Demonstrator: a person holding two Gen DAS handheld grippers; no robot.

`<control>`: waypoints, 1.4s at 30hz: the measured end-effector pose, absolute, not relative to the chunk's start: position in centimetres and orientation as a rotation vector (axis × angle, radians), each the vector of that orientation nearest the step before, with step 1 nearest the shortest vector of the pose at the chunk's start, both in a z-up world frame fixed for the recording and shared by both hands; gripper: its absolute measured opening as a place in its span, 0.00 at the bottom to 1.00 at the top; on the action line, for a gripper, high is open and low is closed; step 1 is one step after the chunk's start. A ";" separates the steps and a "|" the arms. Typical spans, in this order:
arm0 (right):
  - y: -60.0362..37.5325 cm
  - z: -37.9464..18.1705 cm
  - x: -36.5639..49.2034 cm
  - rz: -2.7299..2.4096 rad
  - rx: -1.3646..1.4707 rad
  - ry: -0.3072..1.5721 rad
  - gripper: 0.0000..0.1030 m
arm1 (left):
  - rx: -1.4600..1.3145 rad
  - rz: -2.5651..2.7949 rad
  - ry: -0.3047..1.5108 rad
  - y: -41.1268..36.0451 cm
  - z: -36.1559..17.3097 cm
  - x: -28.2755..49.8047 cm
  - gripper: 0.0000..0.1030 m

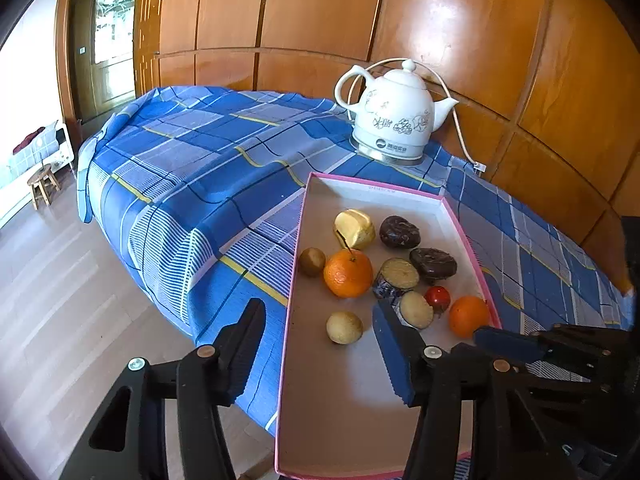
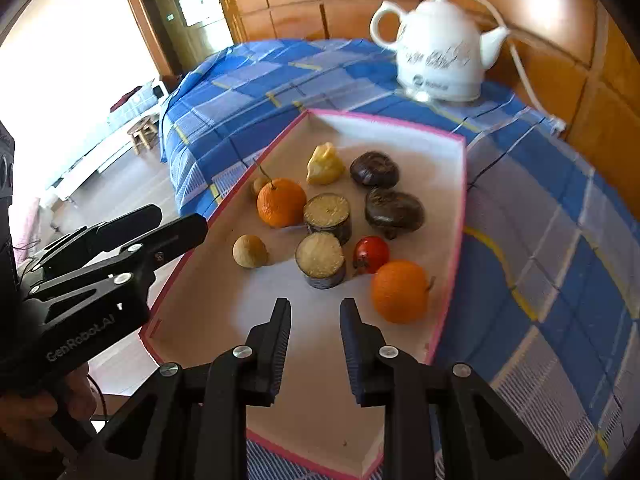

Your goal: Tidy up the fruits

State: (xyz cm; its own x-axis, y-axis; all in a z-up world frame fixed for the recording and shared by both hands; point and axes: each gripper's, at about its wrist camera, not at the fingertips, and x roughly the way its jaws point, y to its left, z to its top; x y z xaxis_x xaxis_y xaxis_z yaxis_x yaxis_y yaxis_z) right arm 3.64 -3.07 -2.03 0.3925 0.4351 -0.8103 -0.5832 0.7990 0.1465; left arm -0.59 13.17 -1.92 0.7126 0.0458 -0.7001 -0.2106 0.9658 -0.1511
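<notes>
We are looking down over a table draped in a blue checked cloth (image 1: 192, 168), where a shallow pink-rimmed tray (image 1: 400, 195) is holding all the fruit. A white kettle (image 1: 396, 116) is standing beyond the tray against a wooden wall, well clear of the work. The fruit is lying loose in the far half of the tray: a stemmed orange (image 1: 348, 273), a second orange (image 1: 468, 316) by the right wall, a small tomato (image 1: 437, 297) just beside it, a yellow chunk (image 1: 354, 229), two dark wrinkled pieces (image 1: 400, 232), two cut stubs (image 1: 397, 276) with pale faces, and two little tan balls (image 1: 344, 327). The near half of the tray is lying bare, likely as room for sorting. The left gripper (image 1: 318, 306) is standing spread, its fingers straddling the tray's left wall without pressing on it. One finger is hanging outside over the cloth, the other inside near the closest tan ball. We are reading this as a hand readying either to steady the tray or to reach that ball. The right gripper (image 2: 315, 304) is hovering over the bare floor of the tray, its fingers drawn close with only a narrow slit between them and nothing in it. It is pointing toward the nearer stub and the second orange. No fruit is being held, so the sorting seems to be waiting on the next pick, and round pieces may be rolling if nudged.
</notes>
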 end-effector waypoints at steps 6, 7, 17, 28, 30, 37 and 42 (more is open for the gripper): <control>-5.4 -0.6 2.4 0.517 -0.132 0.895 0.34 | -0.201 0.146 0.727 12.1 -1.1 -1.8 0.65; -5.5 -0.5 2.3 0.498 -0.126 0.887 0.34 | -0.197 0.147 0.720 11.9 -1.0 -2.0 0.68; -7.9 -0.5 0.4 0.352 -0.119 0.837 0.37 | -0.159 0.140 0.660 10.0 -0.2 -3.9 0.94; -8.2 -0.1 -0.2 0.328 -0.122 0.812 0.37 | -0.158 0.150 0.639 9.7 0.2 -4.3 1.00; -8.2 -0.2 -0.3 0.331 -0.125 0.811 0.37 | -0.147 0.155 0.636 9.7 0.2 -4.3 1.00; -8.1 -0.4 -0.2 0.333 -0.129 0.815 0.37 | -0.131 0.172 0.628 9.4 0.4 -4.2 1.00; -8.0 -0.4 -0.2 0.336 -0.133 0.816 0.37 | -0.118 0.186 0.632 9.3 0.2 -4.0 1.00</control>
State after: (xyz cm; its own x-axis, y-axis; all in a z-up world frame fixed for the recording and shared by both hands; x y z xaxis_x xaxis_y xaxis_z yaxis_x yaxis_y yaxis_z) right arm -0.24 -7.97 -0.41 0.6361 0.2422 -0.7326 -0.3433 0.9391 0.0124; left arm -4.04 9.28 0.24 0.7908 0.1369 -0.5965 -0.2086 0.9766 -0.0523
